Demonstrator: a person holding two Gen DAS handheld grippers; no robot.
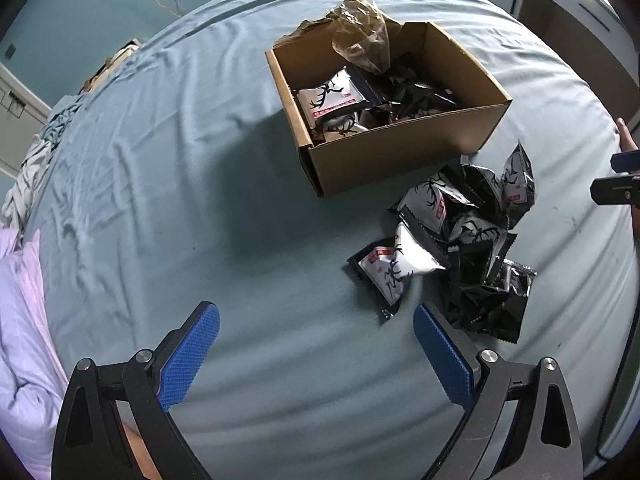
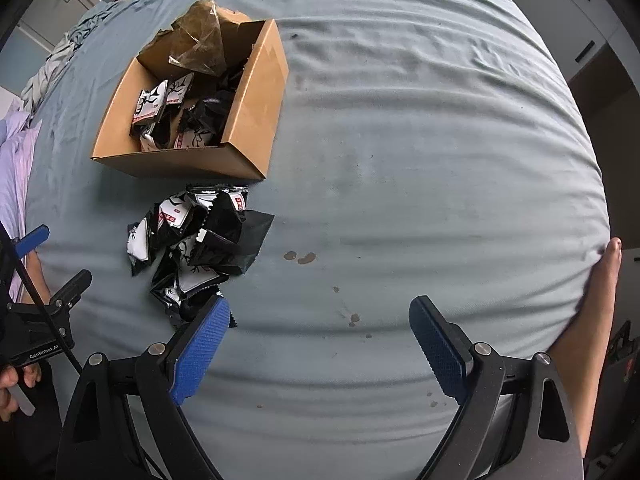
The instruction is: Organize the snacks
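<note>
A brown cardboard box point(image 1: 404, 152) point(image 2: 256, 120) sits on a grey-blue bed sheet point(image 1: 200, 160) point(image 2: 400, 160), with several black and white snack packets point(image 1: 336, 98) point(image 2: 154, 106) and a crumpled clear bag point(image 1: 362, 36) point(image 2: 200, 46) inside. A loose pile of the same snack packets point(image 1: 456, 248) point(image 2: 200, 244) lies on the sheet beside the box. My left gripper point(image 1: 316, 316) hangs open over bare sheet, just left of the pile, nothing between its blue pads. My right gripper point(image 2: 320, 312) is open too, its left fingertip point(image 2: 212, 320) at the pile's near edge.
Lilac bedding point(image 1: 24, 320) and crumpled clothes point(image 1: 32, 168) lie along the bed's left side. Small brown stains point(image 2: 300, 257) mark the sheet. A bare foot point(image 2: 600, 280) rests at the bed's right edge. Cabinets point(image 1: 580, 20) stand beyond the bed.
</note>
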